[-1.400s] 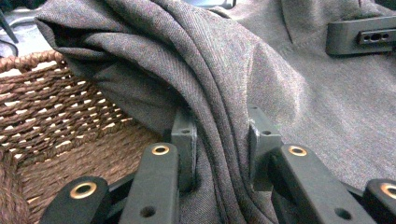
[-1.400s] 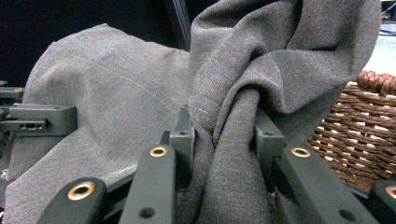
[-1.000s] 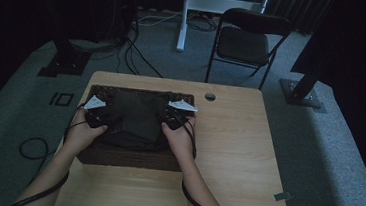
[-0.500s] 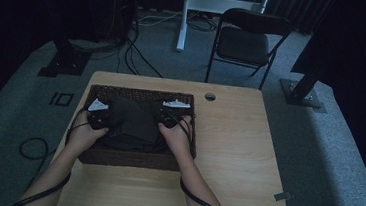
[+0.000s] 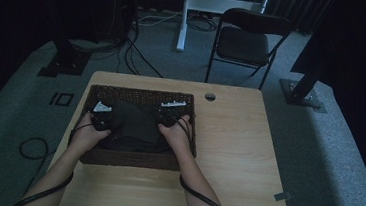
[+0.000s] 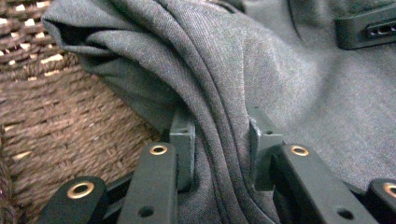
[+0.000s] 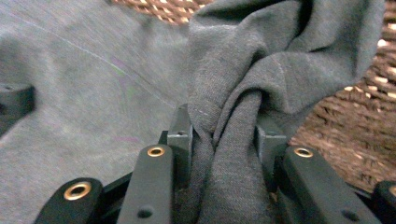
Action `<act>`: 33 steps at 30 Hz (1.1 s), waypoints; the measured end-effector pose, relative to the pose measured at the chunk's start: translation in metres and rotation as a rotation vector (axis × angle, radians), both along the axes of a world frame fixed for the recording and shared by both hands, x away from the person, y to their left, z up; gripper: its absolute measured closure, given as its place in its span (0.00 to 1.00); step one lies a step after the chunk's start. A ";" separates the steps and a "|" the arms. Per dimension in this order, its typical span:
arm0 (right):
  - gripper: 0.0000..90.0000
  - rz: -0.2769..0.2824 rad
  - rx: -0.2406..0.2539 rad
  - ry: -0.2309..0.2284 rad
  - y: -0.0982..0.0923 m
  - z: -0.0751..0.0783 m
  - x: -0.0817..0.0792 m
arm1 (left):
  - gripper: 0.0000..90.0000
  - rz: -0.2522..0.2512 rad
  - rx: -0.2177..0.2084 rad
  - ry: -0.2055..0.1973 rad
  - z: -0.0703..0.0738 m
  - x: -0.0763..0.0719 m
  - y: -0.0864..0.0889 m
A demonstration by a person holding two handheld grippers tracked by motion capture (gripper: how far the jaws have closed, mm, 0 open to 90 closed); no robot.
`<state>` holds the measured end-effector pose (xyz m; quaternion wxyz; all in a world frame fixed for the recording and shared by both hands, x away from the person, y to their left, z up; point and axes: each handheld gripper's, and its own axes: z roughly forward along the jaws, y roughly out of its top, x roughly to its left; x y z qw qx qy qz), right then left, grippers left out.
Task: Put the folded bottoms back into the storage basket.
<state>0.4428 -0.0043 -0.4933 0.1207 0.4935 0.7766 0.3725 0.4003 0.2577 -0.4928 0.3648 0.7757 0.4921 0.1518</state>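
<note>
The dark grey cloth lies in the woven basket, spread over most of its floor and bunched between the two tongs, which each clamp a gathered fold of it. In the left gripper view the left gripper is clenched on a ridge of several stacked folds running straight up between its jaws, with the basket's brown weave just to its left and the flat spread of cloth to its right. In the right gripper view the right gripper is clenched on a twisted rope of the same cloth, which opens into a loose hood above the jaws; the wicker wall sits close on its right and smooth cloth on its left. Its jaws have just been easing apart a little, yet the twist is between them and the pads press on it. The fabric looks like a light, soft knit: it should drape and sag rather than hold shape, stretch somewhat under pull, and not slip readily from the pads while bunched thick. Taking hold is best at a gathered edge or corner, as both tongs do now, since a single thin layer could slide out. In the high view the basket rests on the wooden table, to the left of both hands' far side a small round hole, and a folding chair stands well beyond.
</note>
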 end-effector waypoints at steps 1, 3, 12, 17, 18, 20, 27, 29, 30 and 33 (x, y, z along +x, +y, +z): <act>0.73 0.000 0.000 0.000 0.000 0.000 0.000 | 0.77 0.002 0.009 0.009 -0.002 0.000 0.000; 0.72 -0.018 0.003 0.028 -0.001 -0.004 0.000 | 0.76 0.008 0.015 0.025 -0.003 0.000 0.000; 0.42 -0.009 -0.035 0.037 -0.004 -0.010 0.003 | 0.61 0.022 0.040 0.041 -0.007 0.003 -0.001; 0.31 -0.007 -0.043 0.005 -0.008 -0.010 0.003 | 0.41 0.047 0.061 -0.001 -0.005 0.004 0.001; 0.25 0.007 -0.056 -0.013 -0.009 -0.008 0.003 | 0.33 0.075 0.039 0.002 -0.003 0.005 0.002; 0.23 0.011 -0.064 -0.022 -0.009 -0.008 0.003 | 0.31 0.090 0.041 -0.011 -0.001 0.006 0.002; 0.20 -0.006 -0.028 -0.099 -0.016 0.010 0.001 | 0.22 0.076 0.025 -0.050 0.008 0.003 -0.007; 0.20 0.004 -0.031 -0.128 -0.016 0.016 0.000 | 0.22 0.071 0.024 -0.063 0.012 0.002 -0.010; 0.20 0.009 -0.017 -0.131 -0.016 0.019 0.000 | 0.22 0.073 0.018 -0.069 0.013 0.002 -0.011; 0.20 0.019 0.003 -0.147 -0.015 0.027 -0.001 | 0.21 0.077 0.012 -0.104 0.020 0.002 -0.012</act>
